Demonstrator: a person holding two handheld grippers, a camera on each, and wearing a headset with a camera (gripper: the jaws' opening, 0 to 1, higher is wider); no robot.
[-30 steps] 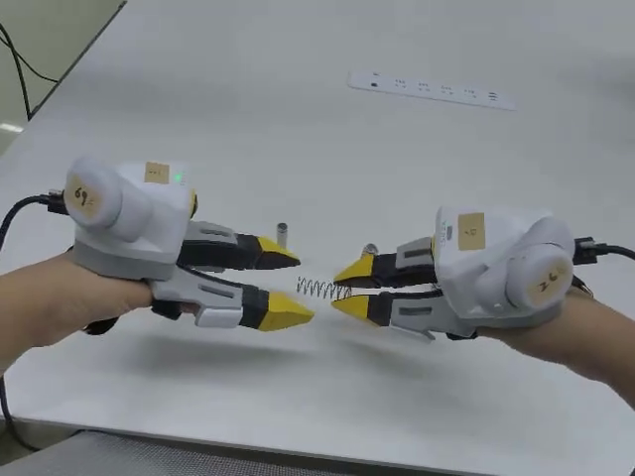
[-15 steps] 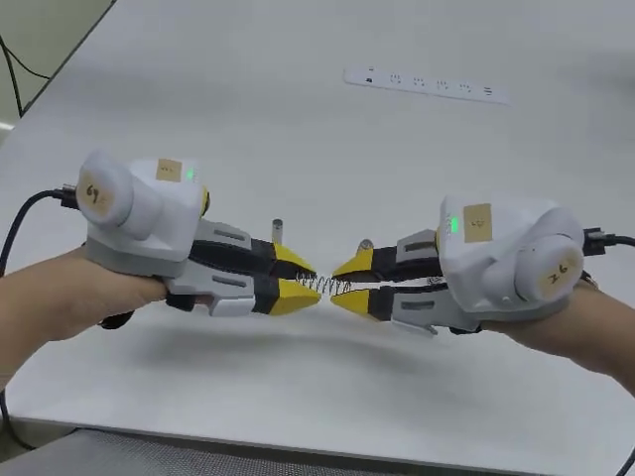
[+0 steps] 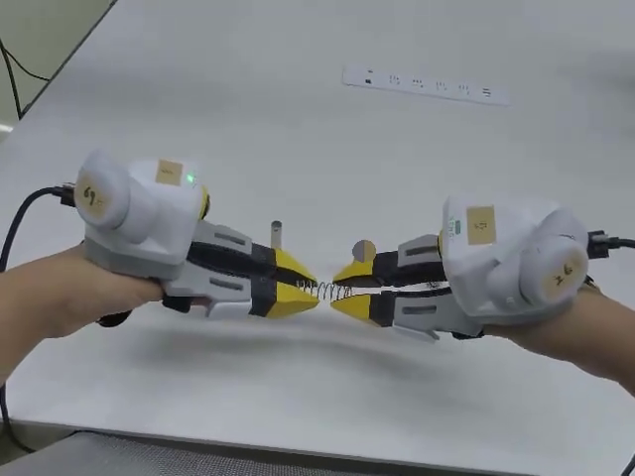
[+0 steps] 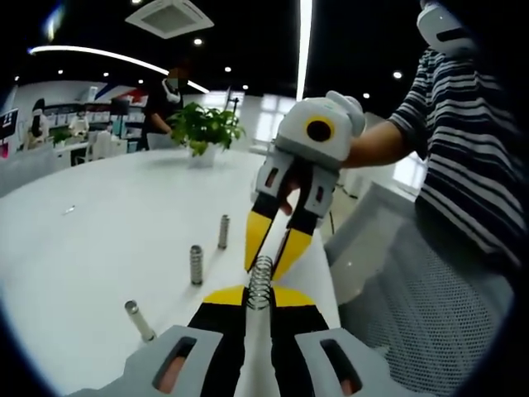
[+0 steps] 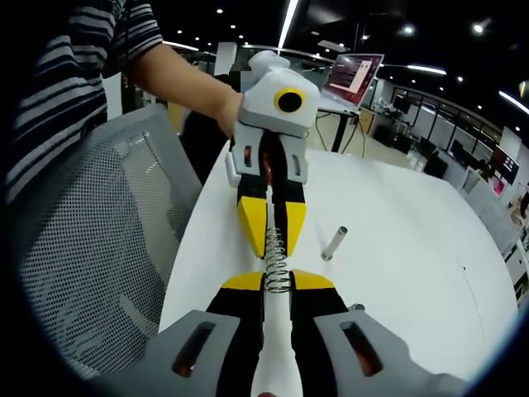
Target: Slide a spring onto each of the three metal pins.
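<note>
A thin wire spring point(image 3: 322, 290) hangs level above the white table point(image 3: 298, 119), between the two grippers. My left gripper point(image 3: 303, 289) is shut on its left end, and my right gripper point(image 3: 342, 288) is shut on its right end. The left gripper view looks along the spring point(image 4: 261, 279) from my own jaws to the right gripper point(image 4: 269, 258). In the right gripper view the spring point(image 5: 277, 252) runs on to the left gripper point(image 5: 268, 227). Three short metal pins stand on the table: a bare one point(image 4: 139, 319), a ribbed-looking one point(image 4: 196, 265) and a far one point(image 4: 223, 231). Two pins point(image 3: 277, 234) point(image 3: 364, 250) stand just behind the fingertips.
A white power strip point(image 3: 425, 87) lies far back on the table. A black cable point(image 3: 15, 69) runs off the left edge. A grey mesh chair point(image 5: 99, 215) sits at the near table edge. A person stands by a potted plant point(image 4: 202, 128) far off.
The left gripper, open a second ago, moved right and shut on the free end of the spring. The right gripper kept its hold and hardly moved.
</note>
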